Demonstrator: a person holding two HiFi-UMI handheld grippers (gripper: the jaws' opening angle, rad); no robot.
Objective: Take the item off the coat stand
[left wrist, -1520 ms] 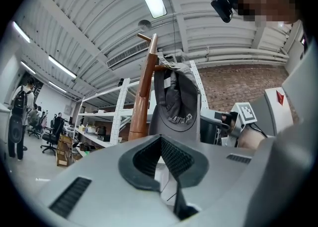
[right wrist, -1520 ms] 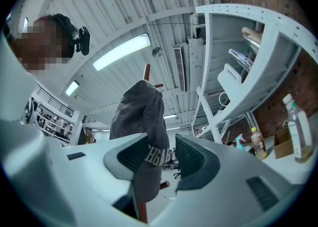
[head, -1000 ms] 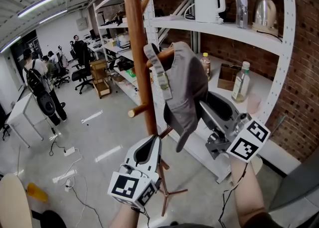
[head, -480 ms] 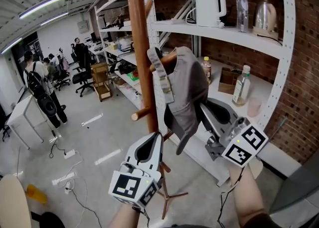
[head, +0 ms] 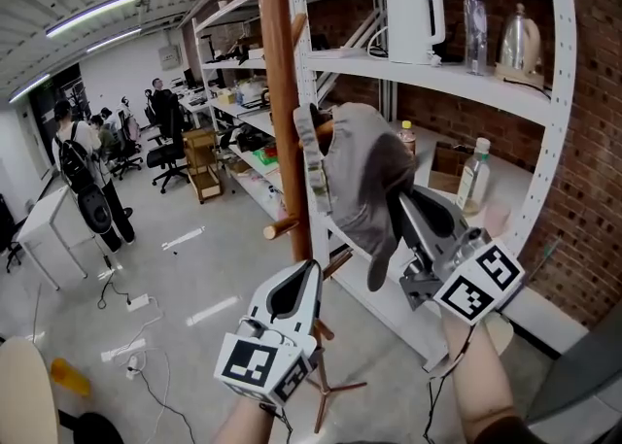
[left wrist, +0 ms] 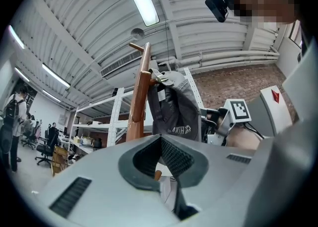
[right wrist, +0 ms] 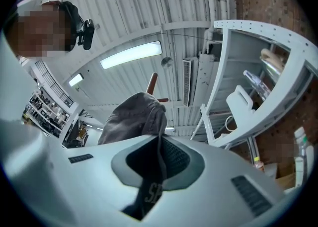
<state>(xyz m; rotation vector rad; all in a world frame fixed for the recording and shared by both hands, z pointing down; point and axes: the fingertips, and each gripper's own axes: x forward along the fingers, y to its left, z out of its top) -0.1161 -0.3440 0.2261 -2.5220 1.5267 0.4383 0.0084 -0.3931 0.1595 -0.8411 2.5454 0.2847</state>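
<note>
Closing right gripper (right wrist: 158, 154) onto grey cap (head: 364, 170)

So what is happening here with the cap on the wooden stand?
A person holds a claw in each hand. The jaws of the right claw have just been closing on the lower part of the grey cap, and the fabric is now pinched between them. The cap hangs on a peg of the wooden coat stand, not yet lifted off. The left claw is shut and empty, low beside the pole.
</note>
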